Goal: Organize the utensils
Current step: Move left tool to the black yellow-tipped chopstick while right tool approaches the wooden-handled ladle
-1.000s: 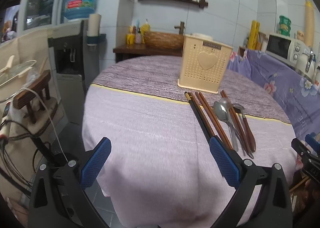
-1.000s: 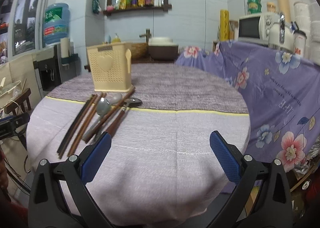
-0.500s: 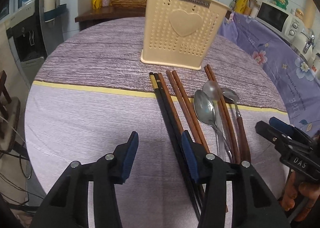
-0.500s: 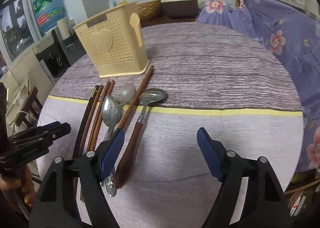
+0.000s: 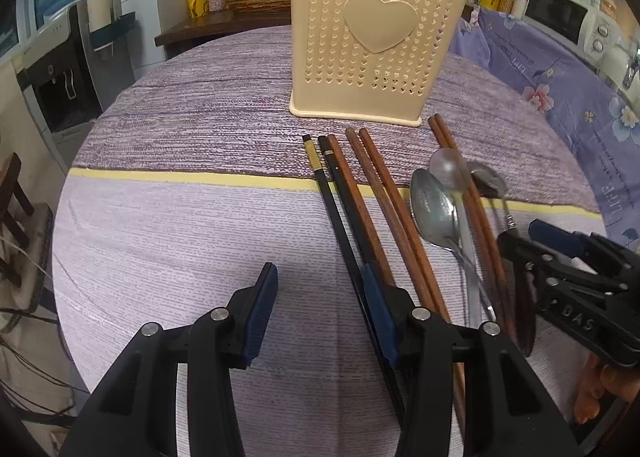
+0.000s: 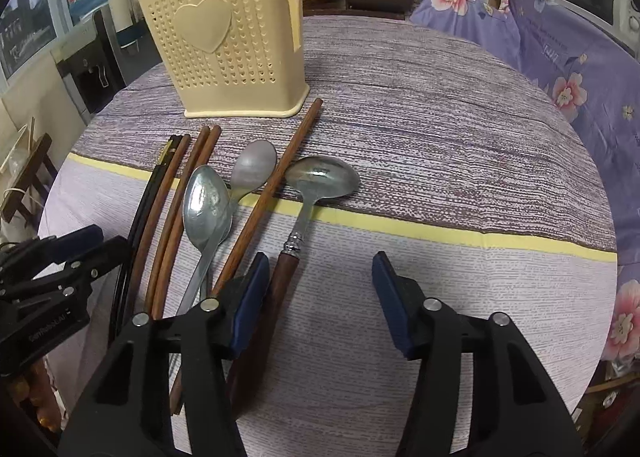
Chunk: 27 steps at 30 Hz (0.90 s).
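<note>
— Where are the utensils?
— Chopsticks (image 5: 384,197) and spoons (image 6: 206,205) lie on the desk (image 5: 180,237) before the holder (image 5: 372,41).
— And your hand-held grippers?
— My left hand-held gripper (image 5: 320,313) gapes beside the black chopsticks (image 5: 336,213); my right hand-held gripper (image 6: 320,305) is spread, grasping nothing, beside the wooden-handled spoon (image 6: 308,209).

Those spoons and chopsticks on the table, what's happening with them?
A person is tidying them with a grabber tool in each hand. The chopsticks and spoons all lie flat on the table in front of the cream holder; none are shown going in yet. The left tool and right tool are both open, low over the handles, holding nothing.
</note>
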{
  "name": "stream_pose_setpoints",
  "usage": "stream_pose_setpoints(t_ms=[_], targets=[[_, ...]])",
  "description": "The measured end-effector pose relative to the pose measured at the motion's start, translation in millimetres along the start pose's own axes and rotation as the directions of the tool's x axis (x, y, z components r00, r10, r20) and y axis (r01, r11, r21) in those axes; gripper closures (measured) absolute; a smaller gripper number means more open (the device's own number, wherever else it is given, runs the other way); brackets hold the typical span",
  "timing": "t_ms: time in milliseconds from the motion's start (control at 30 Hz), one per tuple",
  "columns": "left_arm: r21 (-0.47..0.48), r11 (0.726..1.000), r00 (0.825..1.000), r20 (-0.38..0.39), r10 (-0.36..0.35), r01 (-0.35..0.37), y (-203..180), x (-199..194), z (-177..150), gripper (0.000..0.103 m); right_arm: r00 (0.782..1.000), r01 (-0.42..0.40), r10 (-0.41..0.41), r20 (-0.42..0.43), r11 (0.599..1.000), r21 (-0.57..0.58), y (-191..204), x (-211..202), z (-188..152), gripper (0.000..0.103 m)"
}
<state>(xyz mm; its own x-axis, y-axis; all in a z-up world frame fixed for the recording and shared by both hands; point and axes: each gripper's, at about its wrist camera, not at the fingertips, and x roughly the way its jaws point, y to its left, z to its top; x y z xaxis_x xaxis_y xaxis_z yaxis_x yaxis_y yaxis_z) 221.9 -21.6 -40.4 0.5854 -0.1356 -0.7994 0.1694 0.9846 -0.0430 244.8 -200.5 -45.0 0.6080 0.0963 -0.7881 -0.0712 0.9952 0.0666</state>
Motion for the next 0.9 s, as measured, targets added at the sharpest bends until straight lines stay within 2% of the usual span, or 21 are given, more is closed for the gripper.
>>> stream_pose_setpoints(t_ms=[67,133,267,300,367,400,500,600,667,900], targets=[[0.017,1.000,1.000,-0.007,0.011,-0.011,1,1,2,0.056,1.000,0.011,-0.011,-0.004,1.000,-0.014,-3,-1,0,0.060],[0.017,1.000,1.000,-0.013,0.010,-0.010,5,1,3,0.056,0.999,0.038,-0.038,-0.008,0.999,-0.023,-11,-4,-1,0.060],[-0.007,1.000,1.000,-0.023,0.016,-0.016,22,0,3,0.055,0.999,0.036,-0.036,-0.024,0.999,0.002,-31,-4,-2,0.060],[-0.017,1.000,0.999,-0.028,0.019,-0.019,26,2,6,0.055,0.999,0.030,-0.030,-0.023,0.999,0.017,-33,-4,-1,0.059],[-0.039,0.999,0.999,-0.033,0.011,-0.012,31,4,9,0.055,1.000,-0.006,0.008,-0.025,0.998,0.070,-40,-2,4,0.040],[-0.045,0.999,0.999,-0.034,0.006,-0.008,32,5,12,0.054,0.999,-0.014,0.016,-0.028,0.997,0.073,-40,-1,7,0.039],[-0.038,0.999,0.999,-0.045,0.013,-0.015,30,11,19,0.054,1.000,-0.012,0.013,-0.028,1.000,0.027,-28,3,15,0.039],[-0.052,0.999,0.998,-0.062,-0.007,0.004,32,14,27,0.054,0.997,-0.031,0.031,-0.064,1.000,-0.001,-21,11,24,0.041],[-0.061,0.998,0.997,-0.071,-0.016,0.012,35,17,31,0.054,0.996,-0.021,0.020,-0.088,1.000,-0.017,-19,19,31,0.048],[-0.055,0.998,0.994,-0.108,-0.003,-0.003,34,29,48,0.056,0.988,-0.011,0.000,-0.153,0.998,-0.066,-9,40,57,0.049]])
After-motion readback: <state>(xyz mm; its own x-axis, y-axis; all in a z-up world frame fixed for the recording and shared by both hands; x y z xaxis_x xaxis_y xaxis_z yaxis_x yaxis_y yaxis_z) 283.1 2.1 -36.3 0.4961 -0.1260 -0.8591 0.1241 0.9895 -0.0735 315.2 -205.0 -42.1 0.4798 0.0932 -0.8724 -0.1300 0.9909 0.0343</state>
